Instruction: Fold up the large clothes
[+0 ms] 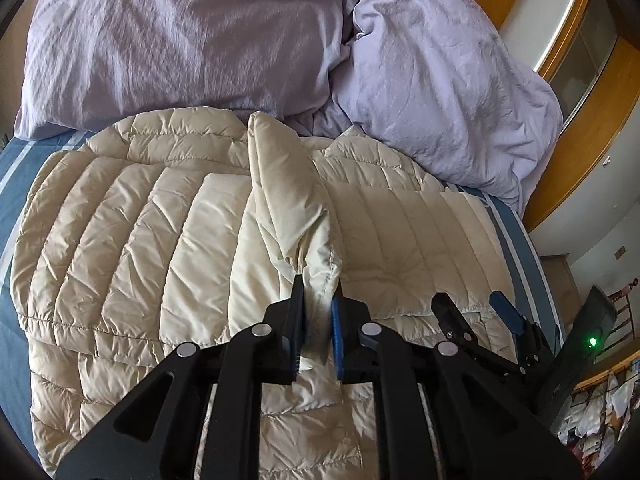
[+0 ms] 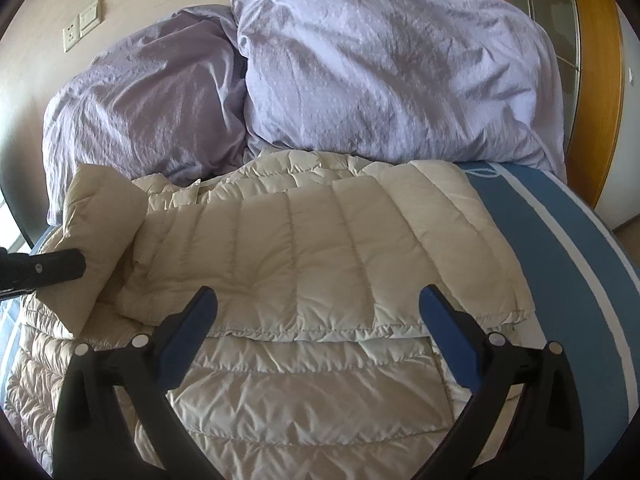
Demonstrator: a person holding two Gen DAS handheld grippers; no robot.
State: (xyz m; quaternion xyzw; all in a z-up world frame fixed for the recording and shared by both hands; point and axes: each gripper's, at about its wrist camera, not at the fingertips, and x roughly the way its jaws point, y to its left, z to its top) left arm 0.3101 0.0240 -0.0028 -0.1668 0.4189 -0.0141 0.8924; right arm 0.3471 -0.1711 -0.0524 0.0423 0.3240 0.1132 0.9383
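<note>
Bed: a blue sheet with pale stripes (image 1: 12, 184) was seen at the left edge of the left wrist view, and again at the right of the right wrist view (image 2: 560, 240).
Bedding: two lilac pillows or bundled covers (image 1: 180, 40) were piled across the top of both frames, touching the far edge of the garment.
Jacket: a cream quilted down jacket (image 1: 120, 220) was spread flat on the bed, filling the centre of both views (image 2: 304, 248); one quilted panel was laid folded over the lower layer in the right wrist view.
Sleeve: a smooth cream sleeve (image 1: 288, 184) was raised in a ridge through the middle of the left wrist frame, and it appeared at the left of the right wrist frame (image 2: 100, 232), lifted off the body of the jacket.
Left hand-held gripper: the left hand-held gripper (image 1: 318, 300) was clamped on the end of the sleeve, fabric being pinched between the black finger and the blue pad at lower centre; its dark tip was visible at the far left of the right wrist view (image 2: 60, 266).
Right hand-held gripper: the right hand-held gripper (image 2: 318, 304) was held with its fingers wide apart above the folded panel, nothing between them; it was also seen at the lower right of the left wrist view (image 1: 472, 304).
Wall plates: a socket and switch (image 2: 82, 26) were fixed at the upper left of the right wrist frame.
Wooden frame: orange-brown woodwork (image 1: 592, 152) was seen along the right side.
</note>
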